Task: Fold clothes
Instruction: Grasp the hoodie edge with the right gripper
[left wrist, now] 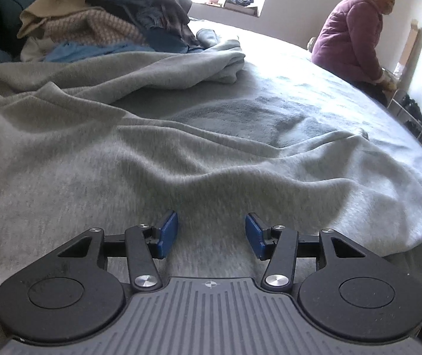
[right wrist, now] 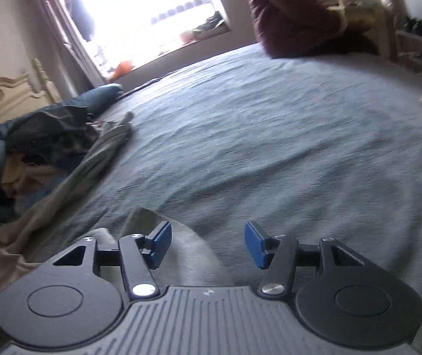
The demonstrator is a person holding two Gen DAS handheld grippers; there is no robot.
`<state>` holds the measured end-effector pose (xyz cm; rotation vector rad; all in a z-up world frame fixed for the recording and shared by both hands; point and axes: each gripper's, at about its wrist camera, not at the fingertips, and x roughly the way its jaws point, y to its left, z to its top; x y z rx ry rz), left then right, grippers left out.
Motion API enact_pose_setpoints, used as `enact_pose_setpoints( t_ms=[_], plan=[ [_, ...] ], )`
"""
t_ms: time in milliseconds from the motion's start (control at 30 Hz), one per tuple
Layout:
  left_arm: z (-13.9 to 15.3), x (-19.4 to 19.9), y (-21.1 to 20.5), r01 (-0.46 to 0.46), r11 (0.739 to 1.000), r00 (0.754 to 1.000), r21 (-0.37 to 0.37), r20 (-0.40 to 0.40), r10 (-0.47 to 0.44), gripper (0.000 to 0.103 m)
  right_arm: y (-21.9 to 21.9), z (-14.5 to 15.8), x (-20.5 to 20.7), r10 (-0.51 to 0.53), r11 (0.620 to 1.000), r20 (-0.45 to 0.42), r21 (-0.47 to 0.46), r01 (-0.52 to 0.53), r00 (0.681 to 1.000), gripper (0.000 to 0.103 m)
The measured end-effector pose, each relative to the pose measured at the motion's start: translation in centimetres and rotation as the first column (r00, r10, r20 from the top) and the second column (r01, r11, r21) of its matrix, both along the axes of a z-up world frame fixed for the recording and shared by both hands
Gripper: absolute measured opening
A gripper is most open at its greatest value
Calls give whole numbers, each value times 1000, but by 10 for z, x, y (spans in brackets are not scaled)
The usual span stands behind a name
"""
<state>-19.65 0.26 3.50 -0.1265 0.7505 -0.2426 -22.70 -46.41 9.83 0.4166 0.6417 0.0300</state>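
A large grey garment (left wrist: 140, 159) lies rumpled across the near side of the bed, with a bunched sleeve (left wrist: 225, 62) further back. My left gripper (left wrist: 211, 226) hovers low over it, blue pads apart, nothing between them. In the right wrist view the same grey garment (right wrist: 104, 148) runs along the left, and one pale corner of it (right wrist: 181, 254) lies under my right gripper (right wrist: 208, 236). That gripper is open over the bedspread, with no cloth pinched between its pads.
A heap of mixed clothes (left wrist: 98, 20) is piled at the back left of the bed. The grey-blue bedspread (right wrist: 284, 136) stretches to the right. A person in a purple jacket (left wrist: 352, 29) sits on the far edge. A shoe rack (left wrist: 412, 112) stands beside the bed.
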Motion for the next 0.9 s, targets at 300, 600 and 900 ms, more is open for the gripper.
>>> enact_pose_setpoints(
  t_ms=[300, 600, 900],
  plan=[
    [12, 11, 0, 56, 998, 994, -27, 93, -53, 51, 49, -9, 80, 274, 959, -11, -74, -274, 962, 70],
    [1, 47, -14, 114, 993, 987, -42, 115, -108, 51, 79, -40, 138, 483, 863, -163, -76, -499, 860, 71],
    [-14, 48, -19, 102, 994, 989, -29, 112, -98, 52, 100, -26, 113, 430, 877, -123, -179, -446, 894, 11]
  ],
)
